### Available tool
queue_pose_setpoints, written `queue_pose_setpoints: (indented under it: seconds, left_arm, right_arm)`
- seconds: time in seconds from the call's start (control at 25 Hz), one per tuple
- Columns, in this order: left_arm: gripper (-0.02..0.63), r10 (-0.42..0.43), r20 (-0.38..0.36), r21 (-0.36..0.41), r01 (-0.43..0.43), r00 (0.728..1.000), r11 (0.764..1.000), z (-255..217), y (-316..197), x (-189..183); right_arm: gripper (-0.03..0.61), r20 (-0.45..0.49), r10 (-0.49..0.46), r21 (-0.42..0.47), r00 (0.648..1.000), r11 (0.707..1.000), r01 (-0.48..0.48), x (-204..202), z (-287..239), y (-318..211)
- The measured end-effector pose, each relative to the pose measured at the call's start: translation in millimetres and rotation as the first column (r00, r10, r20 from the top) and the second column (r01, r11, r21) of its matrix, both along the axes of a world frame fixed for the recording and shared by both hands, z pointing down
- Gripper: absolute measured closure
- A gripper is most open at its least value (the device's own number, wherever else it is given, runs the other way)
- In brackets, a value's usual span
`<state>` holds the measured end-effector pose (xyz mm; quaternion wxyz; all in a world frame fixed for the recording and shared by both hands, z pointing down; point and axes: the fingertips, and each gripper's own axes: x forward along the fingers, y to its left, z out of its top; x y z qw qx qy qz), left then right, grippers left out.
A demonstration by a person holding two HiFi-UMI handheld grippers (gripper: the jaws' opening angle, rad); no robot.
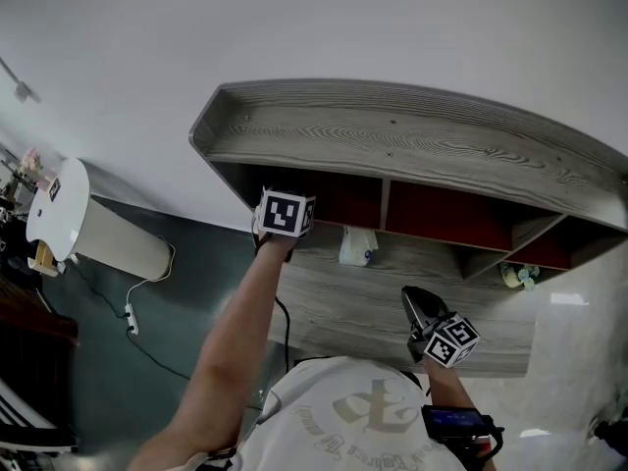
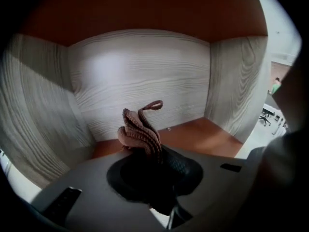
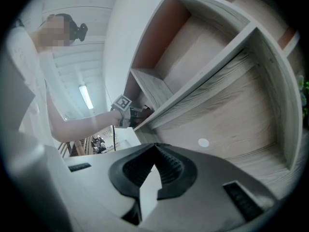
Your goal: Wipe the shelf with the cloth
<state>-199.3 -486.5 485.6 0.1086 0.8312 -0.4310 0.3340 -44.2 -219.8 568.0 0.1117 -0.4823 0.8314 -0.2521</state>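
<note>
The grey wood-grain shelf (image 1: 392, 140) had red-backed compartments. A white object (image 1: 357, 246) stood on its lower board; a small greenish thing (image 1: 518, 276) sat in the right compartment.

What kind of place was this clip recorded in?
Probably an office or lab room: a wood-grain shelf unit with red cubbies, a white cylindrical appliance, and what look like office chairs beyond.

An office, likely — swivel chairs (image 2: 266, 118), wall-mounted wooden shelf (image 1: 392, 140).

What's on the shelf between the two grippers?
In the head view, a small white object, too small to identify, stands between the left gripper and the right gripper.
</note>
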Motion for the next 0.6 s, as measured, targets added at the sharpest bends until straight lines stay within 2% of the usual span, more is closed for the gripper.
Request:
queue_pose_setpoints:
  seconds: [0.2,0.6]
  left_arm:
    - [0.555,0.052,-0.006,-0.001,-0.052,0.999,0.999,1,11,23]
    - [0.554,0.156,-0.066,-0.045,-0.16,0.985,0.986,1,30,67]
  right_arm:
    - [0.574,0.002,-0.001,-0.006,1.0,1.0,0.001,-2,3,0]
    - [0.574,0.002,0.026,-0.007,1.0,1.0,-0.026,2,3,5]
